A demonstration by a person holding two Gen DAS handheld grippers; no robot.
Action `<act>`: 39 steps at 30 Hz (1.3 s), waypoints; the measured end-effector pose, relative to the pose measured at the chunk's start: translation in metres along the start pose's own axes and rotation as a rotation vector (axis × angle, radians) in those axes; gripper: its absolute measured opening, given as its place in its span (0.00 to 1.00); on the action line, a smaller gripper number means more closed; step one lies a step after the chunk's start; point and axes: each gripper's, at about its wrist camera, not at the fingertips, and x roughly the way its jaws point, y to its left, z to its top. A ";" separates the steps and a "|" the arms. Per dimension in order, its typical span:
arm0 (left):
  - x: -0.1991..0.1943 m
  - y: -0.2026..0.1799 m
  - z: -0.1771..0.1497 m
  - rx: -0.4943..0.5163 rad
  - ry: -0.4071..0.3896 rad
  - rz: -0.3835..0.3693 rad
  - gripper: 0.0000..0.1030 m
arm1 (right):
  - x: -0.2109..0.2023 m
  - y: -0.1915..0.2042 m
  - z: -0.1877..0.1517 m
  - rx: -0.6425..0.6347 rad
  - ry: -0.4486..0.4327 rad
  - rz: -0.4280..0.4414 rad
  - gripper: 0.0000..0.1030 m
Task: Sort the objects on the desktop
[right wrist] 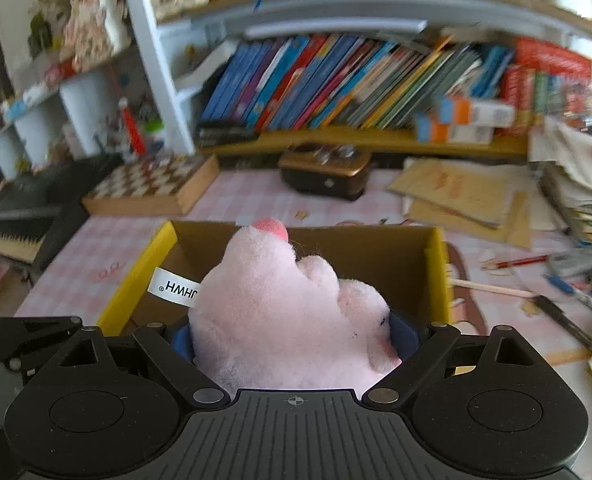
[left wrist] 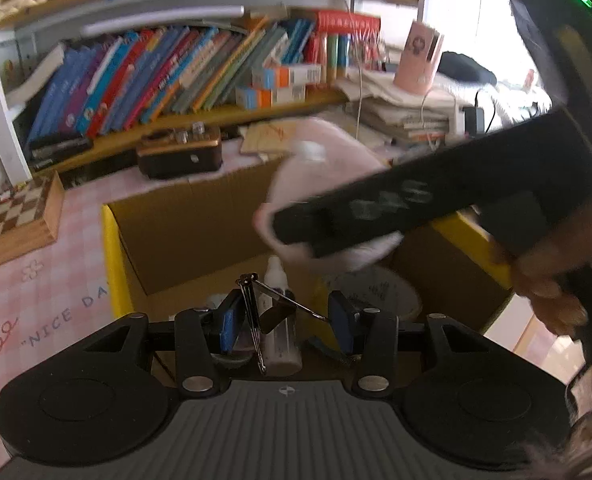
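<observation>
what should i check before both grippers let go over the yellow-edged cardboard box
1. Right gripper grips the pink plush toy: ok, the toy fills the space between its blue pads.
2. Left gripper holds the black metal binder clip: ok, clip sits between its pads.
3. Plush toy is over the yellow-edged cardboard box: ok in the right wrist view.
4. Binder clip is over the box opening: ok, box floor lies below it.
5. Room inside the box: cannot tell; a small white bottle and a round white container already lie there.
6. Grippers clear of each other: cannot tell, the picture is blurred.
</observation>
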 end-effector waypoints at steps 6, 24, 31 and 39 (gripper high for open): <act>0.015 -0.001 -0.001 -0.004 0.074 0.017 0.42 | 0.038 0.010 0.011 -0.055 0.119 0.023 0.90; -0.003 -0.007 -0.001 -0.028 -0.016 0.091 0.86 | 0.056 0.009 0.018 -0.025 0.167 0.059 0.97; -0.045 0.006 -0.004 -0.103 -0.138 0.151 0.94 | 0.014 0.012 0.026 -0.026 -0.006 0.071 0.97; -0.106 0.031 -0.027 -0.189 -0.249 0.208 1.00 | -0.048 0.017 0.014 0.035 -0.223 0.027 0.97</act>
